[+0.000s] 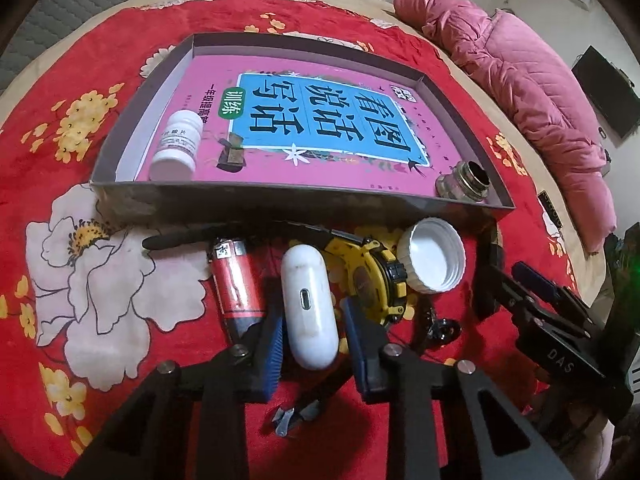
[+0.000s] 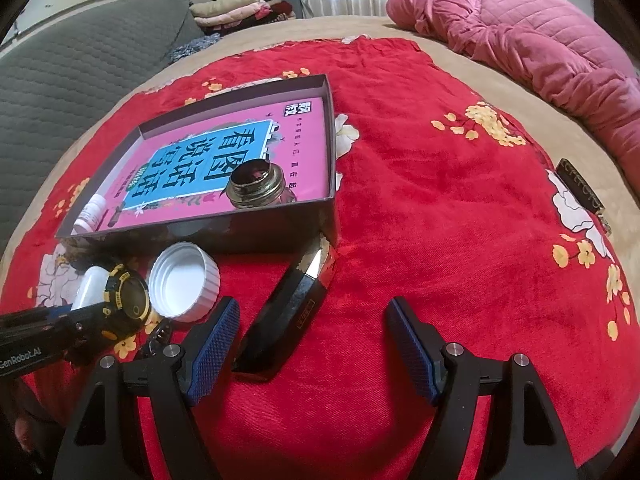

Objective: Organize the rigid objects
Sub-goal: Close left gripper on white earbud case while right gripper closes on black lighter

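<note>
A shallow grey box (image 1: pixel 168 200) (image 2: pixel 256 236) lies on the red floral cloth, lined by a pink book. In it lie a white pill bottle (image 1: pixel 178 142) (image 2: pixel 90 214) and a metal fitting (image 1: pixel 464 182) (image 2: pixel 256 186). In front of the box lie a red lighter (image 1: pixel 236 284), a white earbud case (image 1: pixel 308 306), a yellow watch (image 1: pixel 372 276) (image 2: pixel 128 298) and a white cap (image 1: pixel 432 254) (image 2: pixel 184 282). My left gripper (image 1: pixel 312 328) has its blue pads on both sides of the earbud case. My right gripper (image 2: pixel 312 344) is open, next to a black case (image 2: pixel 284 320).
A pink quilt (image 1: pixel 520 80) (image 2: pixel 540 28) lies at the back right of the bed. Small cutters (image 1: pixel 292 414) lie under my left gripper. A dark strip (image 2: pixel 580 188) lies at the cloth's right edge. Folded clothes (image 2: pixel 240 8) are stacked at the back.
</note>
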Available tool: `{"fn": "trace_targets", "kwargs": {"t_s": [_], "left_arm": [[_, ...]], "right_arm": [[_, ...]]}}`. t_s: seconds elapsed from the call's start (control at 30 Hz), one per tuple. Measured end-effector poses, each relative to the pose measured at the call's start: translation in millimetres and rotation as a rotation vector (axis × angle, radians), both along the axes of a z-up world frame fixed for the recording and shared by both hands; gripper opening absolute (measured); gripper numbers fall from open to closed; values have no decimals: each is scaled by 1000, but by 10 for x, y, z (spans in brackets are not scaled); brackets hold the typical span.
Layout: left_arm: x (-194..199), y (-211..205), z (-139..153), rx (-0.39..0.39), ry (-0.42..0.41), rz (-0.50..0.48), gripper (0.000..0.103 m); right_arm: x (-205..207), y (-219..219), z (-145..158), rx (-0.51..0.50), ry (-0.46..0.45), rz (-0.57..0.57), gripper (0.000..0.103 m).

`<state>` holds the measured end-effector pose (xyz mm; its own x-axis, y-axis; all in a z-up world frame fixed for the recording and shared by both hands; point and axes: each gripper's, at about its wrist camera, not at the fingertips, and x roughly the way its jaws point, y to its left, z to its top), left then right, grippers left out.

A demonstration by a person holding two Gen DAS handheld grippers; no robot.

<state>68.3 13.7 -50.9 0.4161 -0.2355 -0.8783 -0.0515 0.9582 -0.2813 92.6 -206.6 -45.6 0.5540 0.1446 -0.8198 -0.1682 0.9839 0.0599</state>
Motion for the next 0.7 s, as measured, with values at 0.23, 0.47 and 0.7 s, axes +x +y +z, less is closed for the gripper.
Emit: {"fn": "trace_targets", "kwargs": {"t_s": [0.23,0.47,0.7], "left_arm": [[47,-31,-42,26,7,7,28],[95,-61,-52,45,0,16,28],[111,-100,-78,74,-5,18,28]], "right_arm": [[9,12,-39,-8,9,3,77],[52,62,-112,-34,27,5,77],[90,135,-216,-100,33,16,77]]}}
